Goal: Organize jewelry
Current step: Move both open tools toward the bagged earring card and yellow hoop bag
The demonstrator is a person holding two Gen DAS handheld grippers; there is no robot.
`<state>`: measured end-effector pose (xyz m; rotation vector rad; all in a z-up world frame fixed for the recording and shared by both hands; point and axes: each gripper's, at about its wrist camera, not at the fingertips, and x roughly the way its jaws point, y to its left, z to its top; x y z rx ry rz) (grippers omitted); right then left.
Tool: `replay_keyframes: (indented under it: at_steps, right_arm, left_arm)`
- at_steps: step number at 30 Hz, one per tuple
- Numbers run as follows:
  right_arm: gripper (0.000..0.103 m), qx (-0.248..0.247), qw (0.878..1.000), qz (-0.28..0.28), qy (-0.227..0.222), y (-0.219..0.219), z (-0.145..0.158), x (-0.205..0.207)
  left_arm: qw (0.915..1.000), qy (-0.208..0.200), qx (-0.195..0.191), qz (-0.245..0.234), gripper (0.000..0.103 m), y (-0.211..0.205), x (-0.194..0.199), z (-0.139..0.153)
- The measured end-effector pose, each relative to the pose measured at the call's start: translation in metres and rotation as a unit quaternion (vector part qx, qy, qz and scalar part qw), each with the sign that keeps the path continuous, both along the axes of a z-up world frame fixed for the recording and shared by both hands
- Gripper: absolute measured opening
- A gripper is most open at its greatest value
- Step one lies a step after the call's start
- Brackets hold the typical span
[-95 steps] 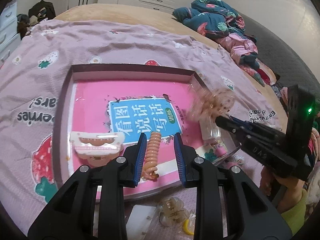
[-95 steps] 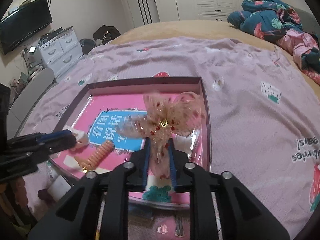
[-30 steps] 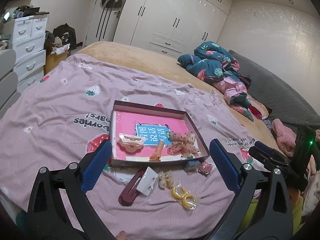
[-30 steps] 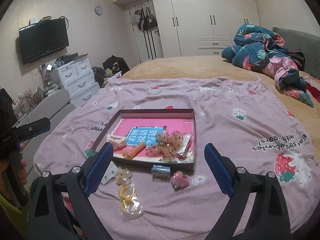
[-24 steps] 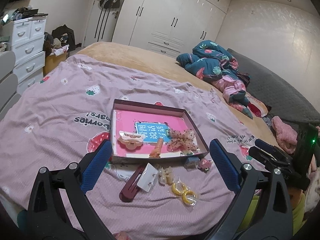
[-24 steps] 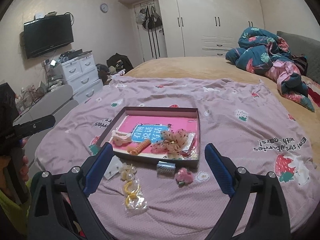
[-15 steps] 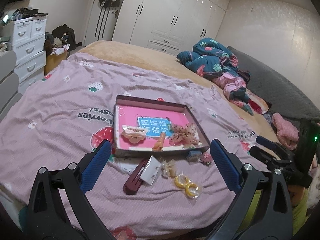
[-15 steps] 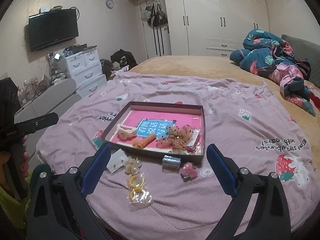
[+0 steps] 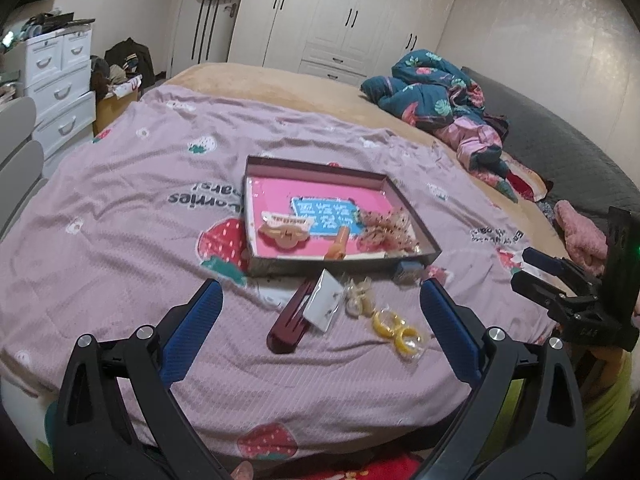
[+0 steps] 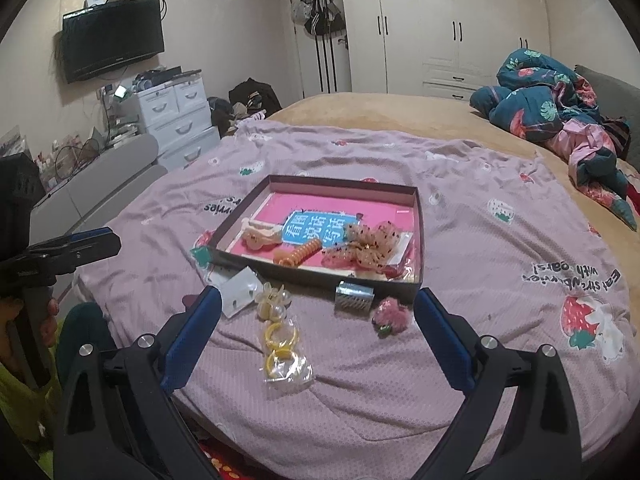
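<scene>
Compared with the view of 3.2 seconds earlier, when both claws were being held low over the tray and the bow hair clip was being pinched by the right one, both tools are now being held far back from the bed, so that the whole pink strawberry blanket is being shown. The left gripper is being kept spread wide and empty at the bottom of its frame, and the right gripper is likewise being kept spread wide with nothing between its fingers. The tray is being seen at the centre of both views, its long axis running left to right. Inside it, the bow hair clip is now lying at the right end, the coiled orange hair tie is lying in the middle with its long axis tilted from lower left to upper right in the right view, and the cream claw clip is lying at the left end. Below the tray, on the blanket, the dark red clip is being shown pointing away from the camera, beside the white card, the yellow rings packet, the silver clip and the pink flower clip.
</scene>
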<state>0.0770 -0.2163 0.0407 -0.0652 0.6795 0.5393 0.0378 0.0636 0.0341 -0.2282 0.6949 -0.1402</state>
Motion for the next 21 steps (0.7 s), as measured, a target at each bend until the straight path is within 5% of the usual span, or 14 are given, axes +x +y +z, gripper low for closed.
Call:
replay_keyframes:
  at_steps: [21]
  right_arm:
    - [0.096, -0.04, 0.997, 0.024, 0.055, 0.014, -0.049, -0.008]
  left_arm:
    - [0.9978, 0.054, 0.027, -0.027, 0.092, -0.009, -0.001, -0.043]
